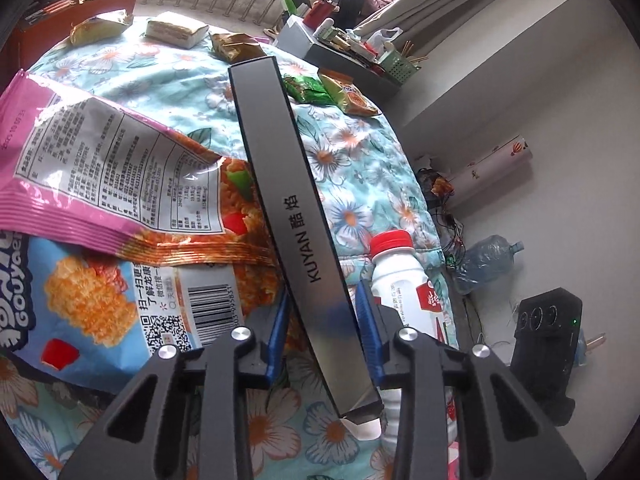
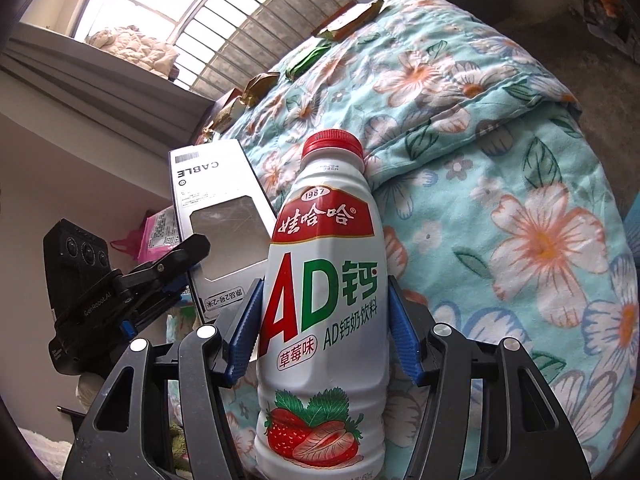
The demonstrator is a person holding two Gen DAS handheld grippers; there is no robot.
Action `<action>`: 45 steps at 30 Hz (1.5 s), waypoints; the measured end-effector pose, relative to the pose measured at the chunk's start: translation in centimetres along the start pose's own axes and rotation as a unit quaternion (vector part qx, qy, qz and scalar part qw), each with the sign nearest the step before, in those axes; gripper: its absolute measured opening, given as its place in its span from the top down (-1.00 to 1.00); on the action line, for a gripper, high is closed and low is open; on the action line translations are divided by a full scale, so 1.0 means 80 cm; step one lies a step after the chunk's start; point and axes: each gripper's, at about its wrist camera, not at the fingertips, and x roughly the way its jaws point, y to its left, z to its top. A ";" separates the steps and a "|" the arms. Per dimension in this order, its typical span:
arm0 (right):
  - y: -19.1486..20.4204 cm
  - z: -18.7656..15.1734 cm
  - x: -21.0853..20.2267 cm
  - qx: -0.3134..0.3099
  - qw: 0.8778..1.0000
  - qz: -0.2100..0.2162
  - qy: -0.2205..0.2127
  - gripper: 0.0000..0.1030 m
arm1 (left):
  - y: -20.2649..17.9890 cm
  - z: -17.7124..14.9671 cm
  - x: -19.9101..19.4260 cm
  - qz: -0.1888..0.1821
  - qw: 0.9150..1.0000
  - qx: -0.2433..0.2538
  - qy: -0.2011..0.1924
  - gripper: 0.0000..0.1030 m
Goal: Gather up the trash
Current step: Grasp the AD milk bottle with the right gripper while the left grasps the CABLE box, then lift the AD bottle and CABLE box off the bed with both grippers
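A long grey carton (image 1: pixel 288 184) printed KUYAN stands between the blue pads of my left gripper (image 1: pixel 324 328), which is shut on its lower part. The right wrist view shows the same carton (image 2: pixel 216 208), marked CABLE, with the left gripper (image 2: pixel 176 264) clamped on its edge. My right gripper (image 2: pixel 324 332) is shut on a white strawberry milk bottle (image 2: pixel 320 280) with a red cap, held upright; this bottle (image 1: pixel 400 272) sits just right of the carton. A pink snack bag (image 1: pixel 80 160) and a blue snack bag (image 1: pixel 80 300) lie on the floral quilt (image 1: pixel 352 168).
Small wrappers lie further back on the quilt: green (image 1: pixel 308 88), gold (image 1: pixel 232 46), yellow (image 1: pixel 100 26). A brown box (image 1: pixel 72 12) stands at the back left. On the floor to the right are a water jug (image 1: pixel 488 260), a paper roll (image 1: pixel 492 172) and a black device (image 1: pixel 548 340).
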 end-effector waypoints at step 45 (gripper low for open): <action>-0.020 -0.021 -0.038 0.027 0.999 -0.037 -0.003 -0.17 | -0.068 -0.057 0.017 0.083 0.974 0.183 0.101 0.49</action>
